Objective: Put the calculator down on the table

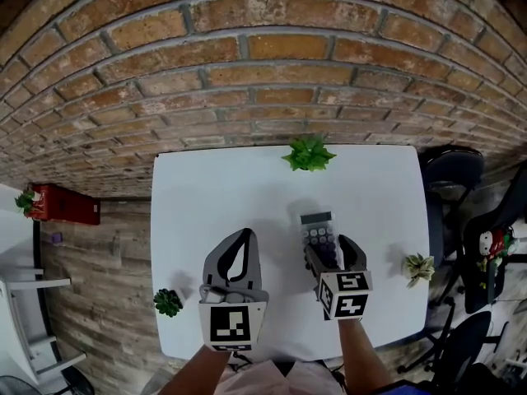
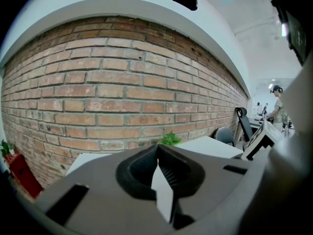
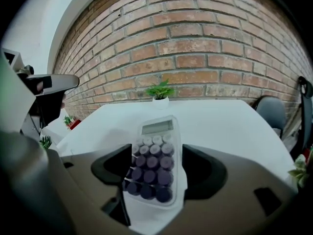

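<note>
A pale calculator [image 1: 318,227] with dark round keys and a small display lies flat on the white table [image 1: 214,196], its display end pointing toward the brick wall. My right gripper [image 1: 328,250] straddles its near end, jaws wide apart. In the right gripper view the calculator [image 3: 154,155] sits between the dark pads [image 3: 208,173] with a clear gap on the right side, so the right gripper [image 3: 159,169] is open. My left gripper [image 1: 241,235] hovers to the calculator's left with its fingertips together and nothing held. The left gripper view shows that gripper [image 2: 159,151] closed.
Small potted plants stand at the table's far edge [image 1: 309,153], near-left corner [image 1: 168,303] and right edge [image 1: 418,267]. A brick wall [image 1: 263,64] runs behind the table. Dark office chairs [image 1: 453,171] stand to the right, and a red crate [image 1: 66,204] is on the floor at left.
</note>
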The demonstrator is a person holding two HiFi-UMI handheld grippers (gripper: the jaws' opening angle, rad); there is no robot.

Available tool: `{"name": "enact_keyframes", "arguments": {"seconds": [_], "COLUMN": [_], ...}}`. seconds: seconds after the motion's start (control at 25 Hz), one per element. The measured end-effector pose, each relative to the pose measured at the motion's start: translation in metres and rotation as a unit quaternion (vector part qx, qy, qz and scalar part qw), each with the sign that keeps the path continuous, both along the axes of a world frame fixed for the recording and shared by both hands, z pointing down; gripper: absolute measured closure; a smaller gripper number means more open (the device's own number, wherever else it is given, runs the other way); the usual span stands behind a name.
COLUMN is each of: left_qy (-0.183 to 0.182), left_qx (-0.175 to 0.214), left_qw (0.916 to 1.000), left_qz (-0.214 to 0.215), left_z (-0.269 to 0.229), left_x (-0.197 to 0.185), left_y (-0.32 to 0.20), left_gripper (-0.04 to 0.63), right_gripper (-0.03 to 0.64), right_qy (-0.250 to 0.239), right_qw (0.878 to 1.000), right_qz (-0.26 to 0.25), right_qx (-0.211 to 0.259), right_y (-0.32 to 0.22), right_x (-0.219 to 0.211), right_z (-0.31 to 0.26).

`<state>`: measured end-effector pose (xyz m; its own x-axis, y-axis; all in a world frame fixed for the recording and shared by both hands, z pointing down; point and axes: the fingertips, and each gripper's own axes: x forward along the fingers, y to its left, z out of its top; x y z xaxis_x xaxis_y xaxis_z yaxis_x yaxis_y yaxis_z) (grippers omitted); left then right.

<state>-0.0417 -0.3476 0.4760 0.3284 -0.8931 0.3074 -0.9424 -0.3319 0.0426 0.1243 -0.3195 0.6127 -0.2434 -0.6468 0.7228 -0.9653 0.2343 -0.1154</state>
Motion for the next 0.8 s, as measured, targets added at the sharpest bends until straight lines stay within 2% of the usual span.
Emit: {"name": "enact_keyframes", "arguments": {"seconds": [0.24, 0.48, 0.6, 0.8], "left_qy": [0.009, 0.010, 0.023, 0.021], "left_qx": [0.023, 0.077, 0.101, 0.151], "left_qw": [0.9997, 0.9969, 0.9946, 0.9883], "left_qz": [-0.001, -0.002, -0.004, 0.003], "left_z": [-0.023, -0.077, -0.110, -0.168], "left_x": [0.008, 0.015, 0.017, 0.021], "left_y": [0.010, 0.024, 0.027, 0.031], "left_gripper": [0.583, 0.583, 0.583, 0.583], "right_gripper": [0.285, 0.311, 0.368, 0.551], "right_qy": [-0.016, -0.048, -0.058, -0.047], "right_qw": [0.999, 0.991, 0.981, 0.960], "right_qz": [-0.001, -0.021, -0.036, -0.053], "right_qx": [0.035, 0.124, 0.184, 0.270], "right_y": [0.002, 0.004, 0.004, 0.008], "right_x": [0.002, -0.008, -0.013, -0.013], "right_z": [-0.030, -0.115, -0.169, -0.245]}}
